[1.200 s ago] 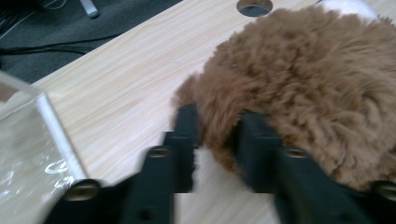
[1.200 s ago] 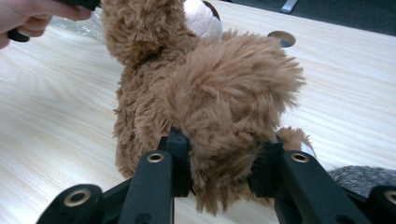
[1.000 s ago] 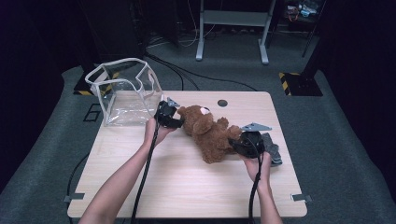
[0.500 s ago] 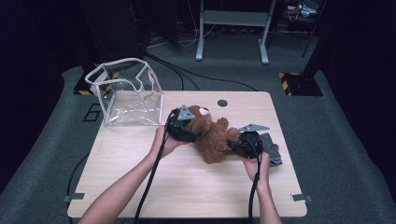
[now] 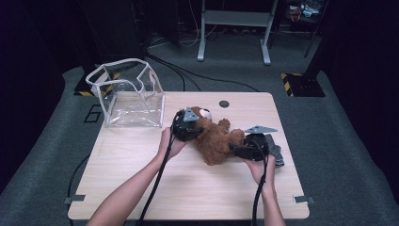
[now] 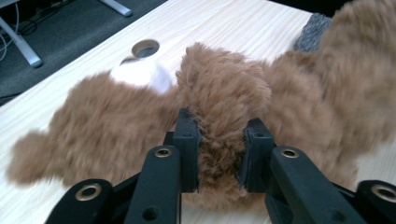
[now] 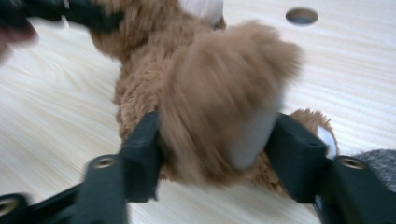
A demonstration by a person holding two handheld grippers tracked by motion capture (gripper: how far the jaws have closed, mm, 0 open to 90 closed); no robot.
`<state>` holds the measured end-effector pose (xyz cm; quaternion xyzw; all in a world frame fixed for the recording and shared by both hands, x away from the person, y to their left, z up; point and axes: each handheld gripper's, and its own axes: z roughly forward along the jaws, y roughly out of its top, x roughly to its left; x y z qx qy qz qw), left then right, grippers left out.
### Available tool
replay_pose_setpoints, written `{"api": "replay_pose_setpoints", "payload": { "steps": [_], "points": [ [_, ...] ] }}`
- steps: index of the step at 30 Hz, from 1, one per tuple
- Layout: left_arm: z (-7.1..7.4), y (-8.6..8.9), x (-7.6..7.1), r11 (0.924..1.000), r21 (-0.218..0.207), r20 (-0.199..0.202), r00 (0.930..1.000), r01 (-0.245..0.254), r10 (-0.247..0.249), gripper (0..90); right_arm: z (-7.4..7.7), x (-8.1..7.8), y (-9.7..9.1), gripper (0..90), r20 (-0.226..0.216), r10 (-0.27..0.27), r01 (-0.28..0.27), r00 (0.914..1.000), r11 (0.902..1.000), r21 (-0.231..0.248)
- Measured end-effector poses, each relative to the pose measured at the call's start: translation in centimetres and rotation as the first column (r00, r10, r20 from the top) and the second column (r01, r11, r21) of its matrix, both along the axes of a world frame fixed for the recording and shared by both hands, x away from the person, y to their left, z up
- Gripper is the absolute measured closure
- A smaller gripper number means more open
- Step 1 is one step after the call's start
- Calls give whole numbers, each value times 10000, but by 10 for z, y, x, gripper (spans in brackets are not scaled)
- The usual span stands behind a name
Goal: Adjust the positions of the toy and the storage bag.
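From the high view, your forearms rise from six o'clock; the teddy bear [image 5: 215, 136] lies mid-table [image 5: 141, 179], the left gripper [image 5: 187, 128] at its nine o'clock and the right gripper [image 5: 245, 147] at its four o'clock.

In the left gripper view, your left gripper [image 6: 218, 140] has just closed and now pinches a limb of the teddy bear [image 6: 224, 93].

In the right gripper view, your right gripper [image 7: 217, 140] has just been opening, though its pads touch a blurred bear leg [image 7: 224, 102] at both sides.

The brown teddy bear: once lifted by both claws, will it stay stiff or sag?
Likely sag: the teddy bear looks soft, its limb bunching between the left claw pads. Probably light, being plush. Unlikely to slip or roll, since it lies sprawled on the table.
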<state>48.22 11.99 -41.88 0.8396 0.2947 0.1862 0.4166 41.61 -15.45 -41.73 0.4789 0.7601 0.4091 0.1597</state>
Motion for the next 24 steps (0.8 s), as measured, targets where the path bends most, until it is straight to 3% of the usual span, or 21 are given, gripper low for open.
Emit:
{"api": "replay_pose_setpoints", "payload": {
  "steps": [1, 3, 7, 10, 13, 15, 18, 21, 24],
  "points": [
    [0, 0, 0, 10000, 0, 0, 10000, 0, 0, 749, 0, 0, 0, 351, 0, 0, 0, 10000, 10000, 0],
    [-7, 12, -2, 9992, -347, -137, 9998, -181, 176, 757, 7, -3, -13, 255, 323, -214, 200, 9992, 9989, 432],
    [-13, 22, -6, 9987, -456, -117, 9996, -245, 240, 761, 14, -4, -25, 177, 463, -533, 495, 9975, 9957, 787],
    [-19, 29, -9, 9981, -540, -215, 9994, -295, 284, 762, 13, -1, -35, 154, 187, -820, 801, 9965, 9931, 857],
    [-25, 38, -11, 9972, -661, -329, 9989, -341, 320, 761, 7, 6, -39, 148, -282, -1016, 1033, 9944, 9925, 656],
    [-29, 42, -13, 9962, -779, -359, 9987, -392, 365, 760, 0, 13, -38, 148, -645, -1048, 1067, 9924, 9939, 262],
    [-37, 51, -16, 9932, -1040, -443, 9978, -527, 483, 757, -16, 25, -31, 148, -1202, -790, 767, 9896, 9968, -236],
    [-43, 59, -18, 9904, -1234, -495, 9971, -628, 570, 752, -29, 33, -22, 149, -1814, -522, 452, 9820, 9981, -427],
    [-49, 65, -19, 9855, -1508, -632, 9956, -778, 689, 749, -40, 40, -13, 152, -2063, -131, -2, 9784, 9979, -644]
  ]
}}
